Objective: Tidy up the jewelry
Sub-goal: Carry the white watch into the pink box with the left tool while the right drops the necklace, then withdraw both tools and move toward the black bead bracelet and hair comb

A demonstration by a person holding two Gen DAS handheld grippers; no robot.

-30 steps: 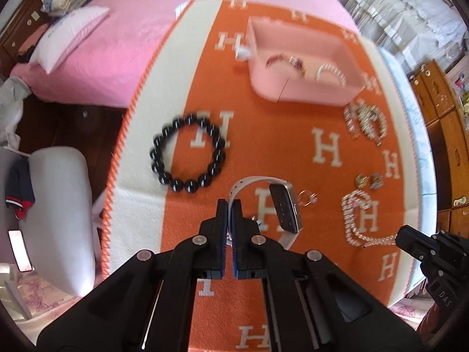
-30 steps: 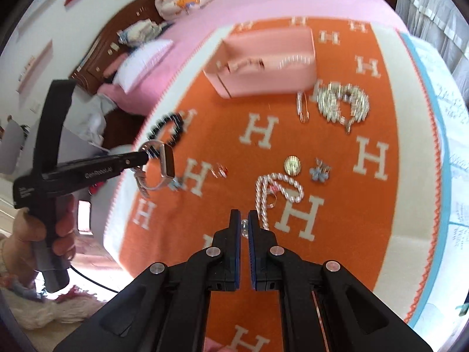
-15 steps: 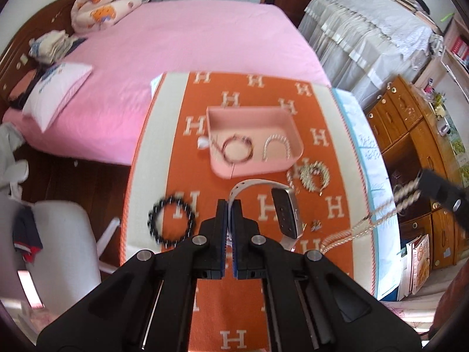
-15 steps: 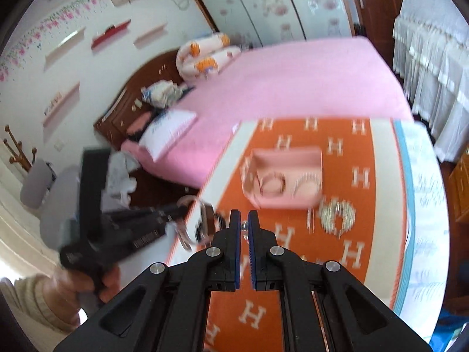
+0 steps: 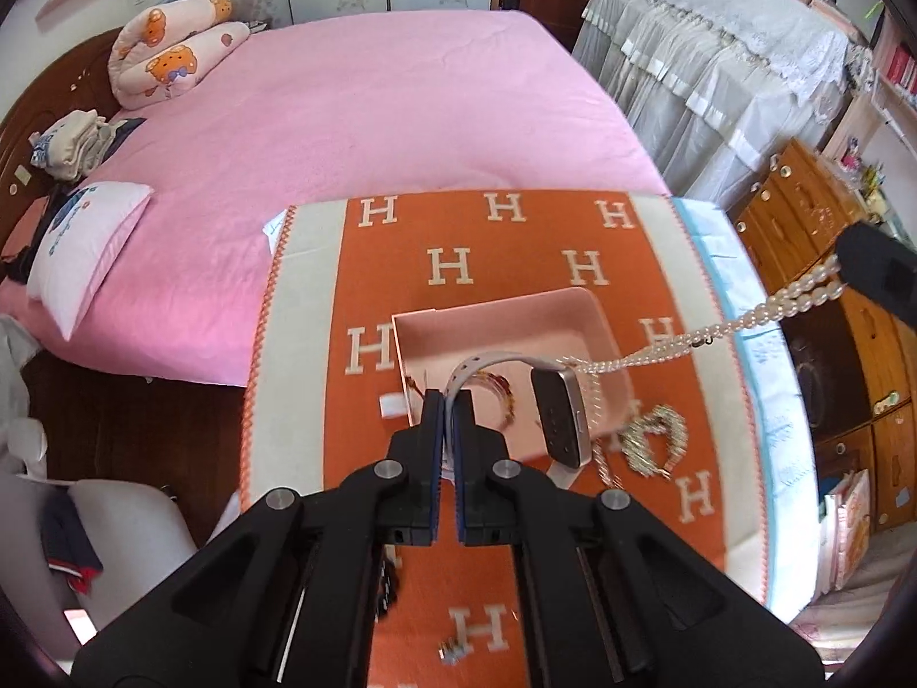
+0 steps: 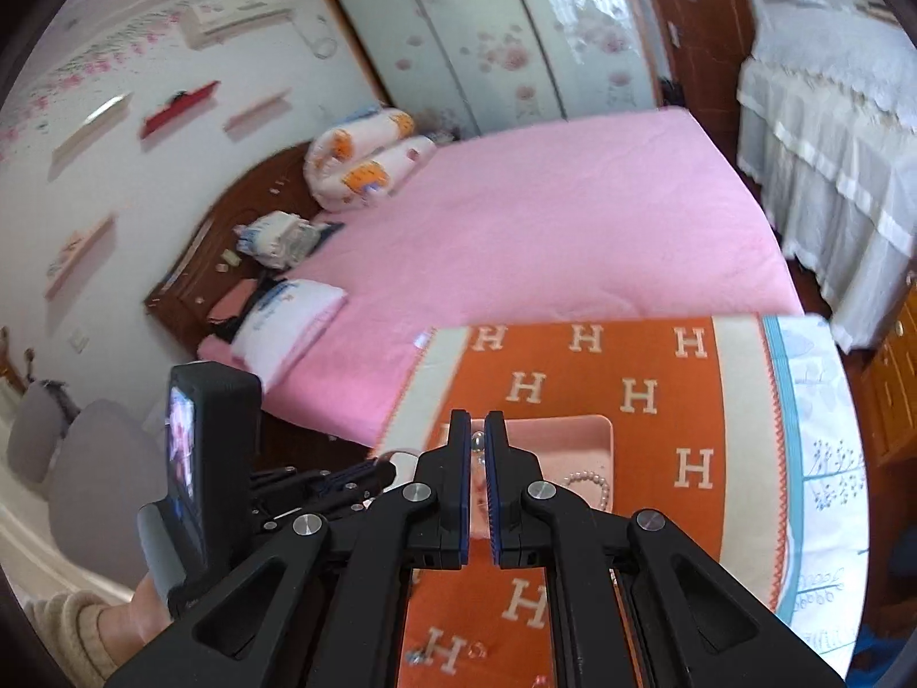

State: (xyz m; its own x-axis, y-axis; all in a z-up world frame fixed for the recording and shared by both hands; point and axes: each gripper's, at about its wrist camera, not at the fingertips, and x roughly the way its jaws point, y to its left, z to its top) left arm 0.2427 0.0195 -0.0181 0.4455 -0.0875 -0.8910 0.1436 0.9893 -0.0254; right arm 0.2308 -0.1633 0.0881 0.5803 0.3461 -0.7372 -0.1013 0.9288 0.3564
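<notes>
Above an orange H-patterned blanket, the left gripper is clamped on the pale strap of a smartwatch, which hangs over the pink tray. The right gripper is closed on a pearl necklace that trails down to the tray's right edge. A sparkly bracelet lies just beside the tray.

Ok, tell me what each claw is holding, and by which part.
Left claw: the watch, pinched by its pale strap. Right claw: the pearl necklace, gripped at one end, the rest hanging toward the pink tray.
</notes>
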